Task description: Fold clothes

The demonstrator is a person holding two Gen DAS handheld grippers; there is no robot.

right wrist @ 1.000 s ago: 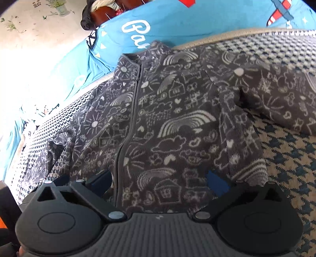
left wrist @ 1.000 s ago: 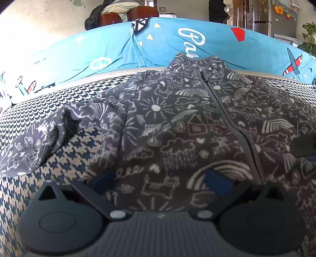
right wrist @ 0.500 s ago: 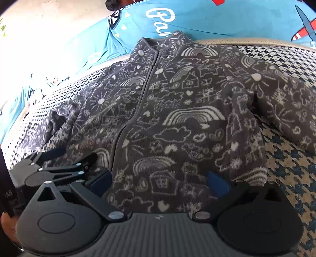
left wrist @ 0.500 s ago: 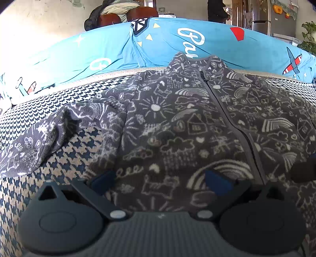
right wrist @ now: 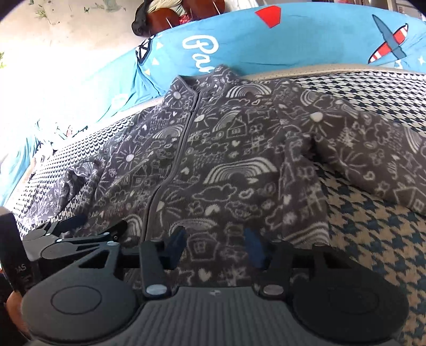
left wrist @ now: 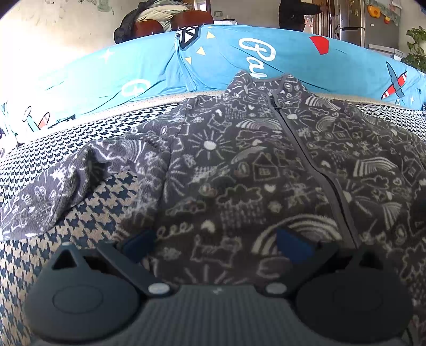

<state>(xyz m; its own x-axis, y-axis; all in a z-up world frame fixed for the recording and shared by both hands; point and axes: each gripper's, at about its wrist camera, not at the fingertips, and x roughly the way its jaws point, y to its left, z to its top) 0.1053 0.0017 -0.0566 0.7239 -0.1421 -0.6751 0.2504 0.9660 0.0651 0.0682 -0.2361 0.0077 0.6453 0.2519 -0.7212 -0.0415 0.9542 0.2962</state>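
A dark grey fleece jacket with white doodles lies front up, zip closed, on the houndstooth cover; its collar is at the far side. My left gripper is open over the left part of the bottom hem, and its fingers also show in the right wrist view. My right gripper is over the right part of the jacket hem. Its jaws are closing with the hem fabric between them. I see no pad pressing on the fabric. Both sleeves spread outward.
A blue printed blanket is bunched along the far edge of the cover. Brown chairs with a coat, a standing person and a fridge are behind it. Bare houndstooth cover lies right of the jacket.
The right gripper's jaws have come much closer together over the hem, and its view has rolled. The left gripper and the jacket have stayed put.
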